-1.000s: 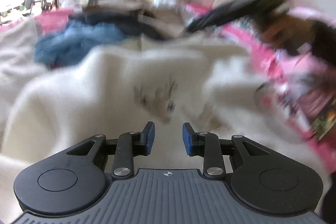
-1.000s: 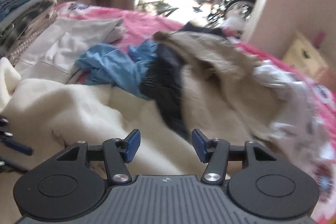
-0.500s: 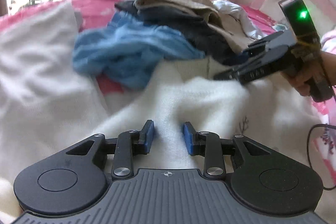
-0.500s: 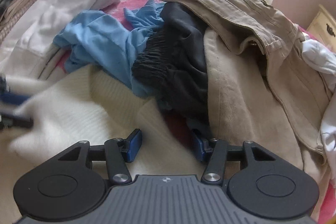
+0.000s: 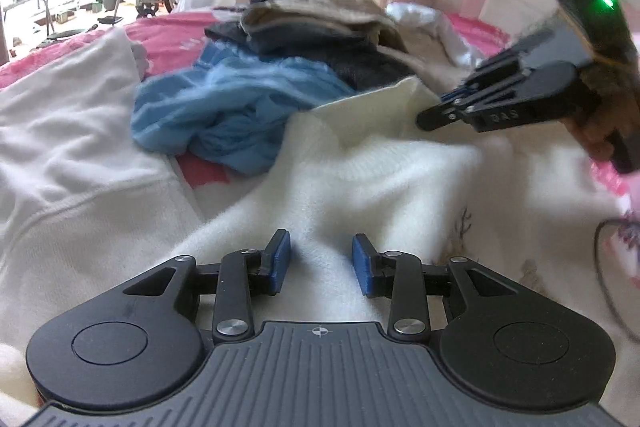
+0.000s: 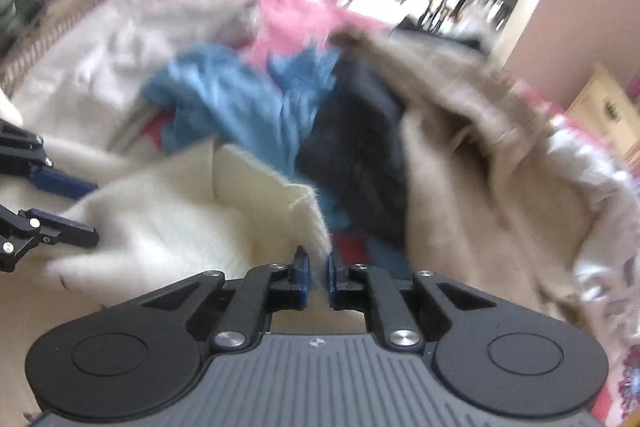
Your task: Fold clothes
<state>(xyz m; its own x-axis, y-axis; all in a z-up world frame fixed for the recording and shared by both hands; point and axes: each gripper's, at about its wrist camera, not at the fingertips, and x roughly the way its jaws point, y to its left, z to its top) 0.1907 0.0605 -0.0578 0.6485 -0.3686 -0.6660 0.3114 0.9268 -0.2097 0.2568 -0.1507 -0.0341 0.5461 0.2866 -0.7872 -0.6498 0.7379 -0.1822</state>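
Cream sweater (image 5: 360, 187) is lying on pink bed (image 5: 172, 35) beside clothes pile (image 6: 360, 131). R gripper (image 6: 318, 279) is closing, pinching its edge. L gripper (image 5: 320, 263) is opening, fabric between pads, not gripped. Risk: thin pinch slipping w/ pull.

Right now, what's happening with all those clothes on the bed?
A person is folding clothes with a grabbing tool in each hand. The right tool is closing on the edge of a fluffy cream sweater, which is pinched between its blue pads. The left tool is open, with the sweater lying between its pads but not gripped. Beyond it, a blue garment, dark clothes and a beige garment lie unfolded in a heap on the pink bedspread.
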